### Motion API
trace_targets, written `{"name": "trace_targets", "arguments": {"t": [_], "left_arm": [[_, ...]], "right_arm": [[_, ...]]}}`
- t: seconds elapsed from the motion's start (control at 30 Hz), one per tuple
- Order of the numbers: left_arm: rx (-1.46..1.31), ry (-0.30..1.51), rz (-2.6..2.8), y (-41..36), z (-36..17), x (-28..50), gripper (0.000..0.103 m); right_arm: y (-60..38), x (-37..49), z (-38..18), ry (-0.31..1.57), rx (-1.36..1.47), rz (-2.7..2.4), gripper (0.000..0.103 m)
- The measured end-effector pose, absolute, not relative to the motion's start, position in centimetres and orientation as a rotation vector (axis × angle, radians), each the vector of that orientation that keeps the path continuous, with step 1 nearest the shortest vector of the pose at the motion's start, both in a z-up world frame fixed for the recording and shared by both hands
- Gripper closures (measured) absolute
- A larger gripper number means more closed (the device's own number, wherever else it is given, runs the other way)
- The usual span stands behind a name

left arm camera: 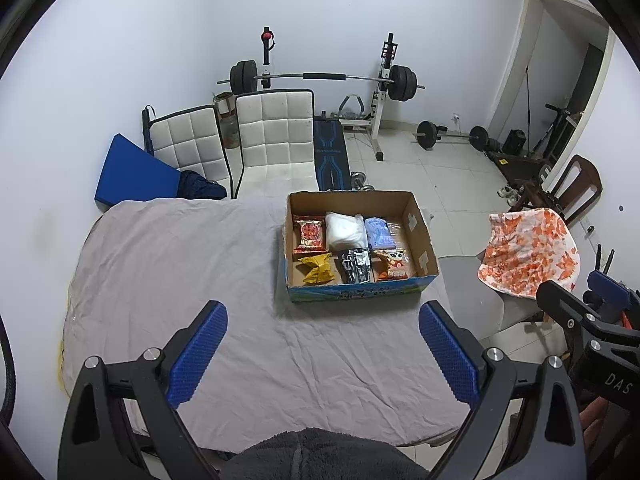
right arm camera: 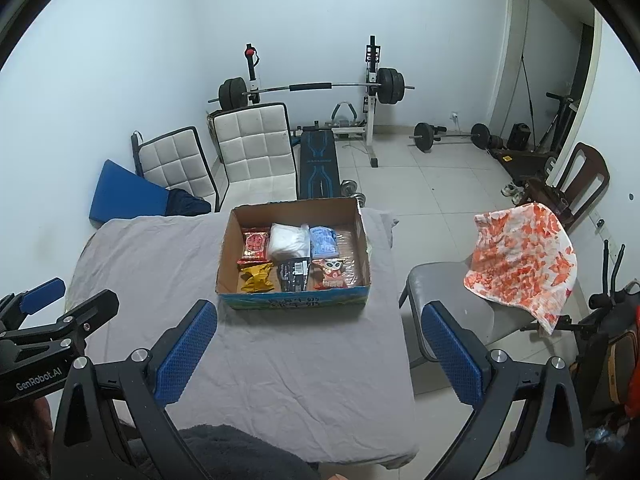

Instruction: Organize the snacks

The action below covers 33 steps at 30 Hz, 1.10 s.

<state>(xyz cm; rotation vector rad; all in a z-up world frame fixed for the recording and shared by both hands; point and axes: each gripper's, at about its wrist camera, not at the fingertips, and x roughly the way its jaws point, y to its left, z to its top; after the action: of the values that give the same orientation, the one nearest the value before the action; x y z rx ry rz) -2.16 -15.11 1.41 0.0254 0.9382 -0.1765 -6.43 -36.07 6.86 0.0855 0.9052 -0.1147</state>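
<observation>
An open cardboard box (left arm camera: 422, 236) (right arm camera: 362, 240) stands at the far right of the grey-clothed table (left arm camera: 180, 264) (right arm camera: 160, 256). Inside lie several snack packs: a red pack (left arm camera: 309, 233) (right arm camera: 255, 245), a white bag (left arm camera: 346, 230) (right arm camera: 287, 241), a pale blue pack (left arm camera: 380, 233) (right arm camera: 323, 241), a yellow pack (left arm camera: 317, 268) (right arm camera: 257, 277), a black pack (left arm camera: 355, 265) (right arm camera: 294, 275) and an orange cartoon pack (left arm camera: 393, 265) (right arm camera: 334, 273). My left gripper (left arm camera: 323, 316) hangs open above the near table, empty. My right gripper (right arm camera: 319, 314) is open and empty too, just short of the box.
A grey chair (right arm camera: 448, 292) with an orange-patterned cloth (left arm camera: 528, 252) (right arm camera: 520, 260) stands right of the table. Behind the table are two white padded chairs (left arm camera: 276, 136) and a weight bench with barbell (left arm camera: 320, 77). A dark fleece garment (left arm camera: 320, 456) lies at the near edge.
</observation>
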Motion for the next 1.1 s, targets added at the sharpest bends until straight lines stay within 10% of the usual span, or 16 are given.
{"name": "trace_targets", "arguments": {"t": [1.1], "left_arm": [[0.005,0.941,-0.197,-15.97,1.10,-2.16,0.005]], "right_arm": [[-36.81,-5.95,6.61,0.904,0.081,-0.134,0.000]]}}
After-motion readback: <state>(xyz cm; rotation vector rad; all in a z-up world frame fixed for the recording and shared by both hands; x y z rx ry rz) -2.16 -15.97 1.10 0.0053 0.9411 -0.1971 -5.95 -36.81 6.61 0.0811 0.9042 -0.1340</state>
